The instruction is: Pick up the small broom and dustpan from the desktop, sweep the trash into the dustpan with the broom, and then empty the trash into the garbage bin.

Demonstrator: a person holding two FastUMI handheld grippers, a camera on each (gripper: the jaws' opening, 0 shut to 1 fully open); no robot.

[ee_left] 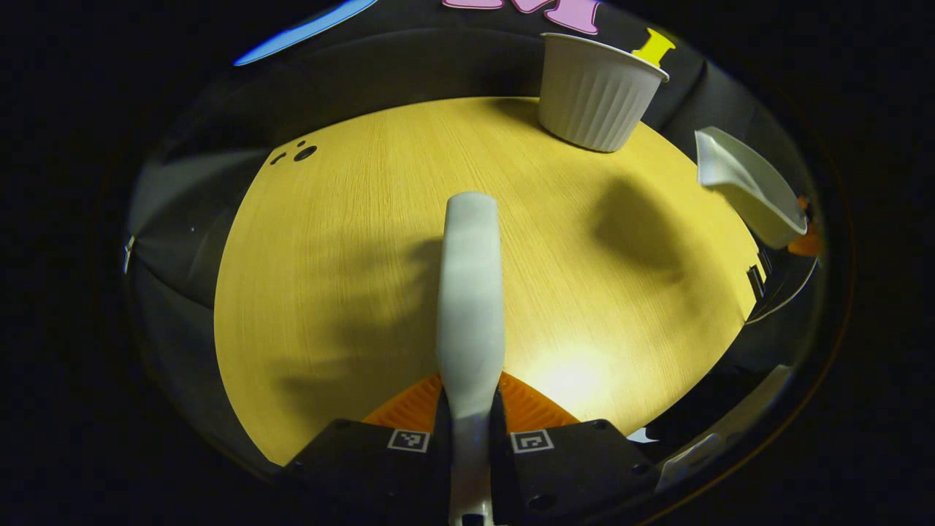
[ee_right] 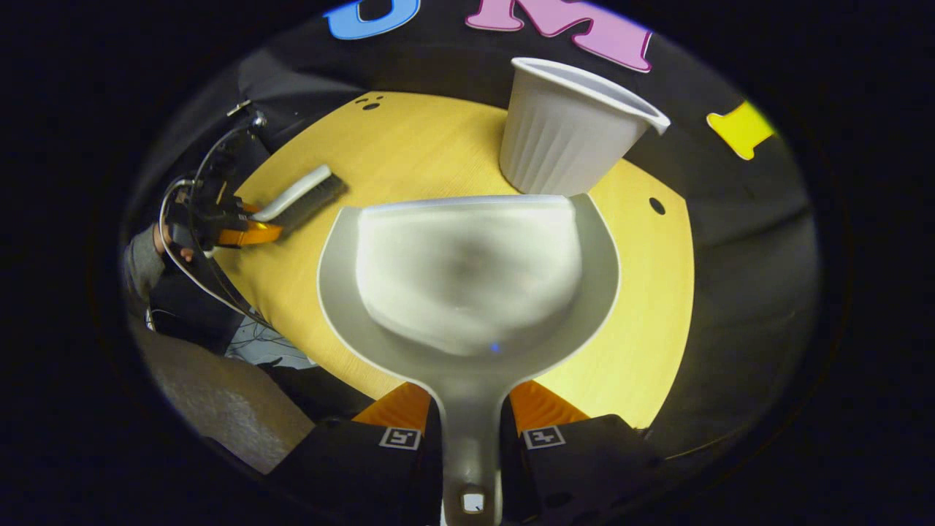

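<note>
Both containers, dustpan (ee_right: 467,277) and garbage bin (ee_right: 566,131), look empty.

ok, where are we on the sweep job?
Pickup looks done: left gripper is shut on the broom, right gripper on the dustpan. Dustpan is held up near the bin, its pan looking empty; no trash visible on the table. Emptying may be done already, can't confirm.

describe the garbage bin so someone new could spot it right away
Start at the round yellow table. At its far edge, by the black cloth wall, stands the garbage bin, a white ribbed tub flaring toward an open rim. Unlike the flat dustpan and the bristled broom, it stands upright.
</note>
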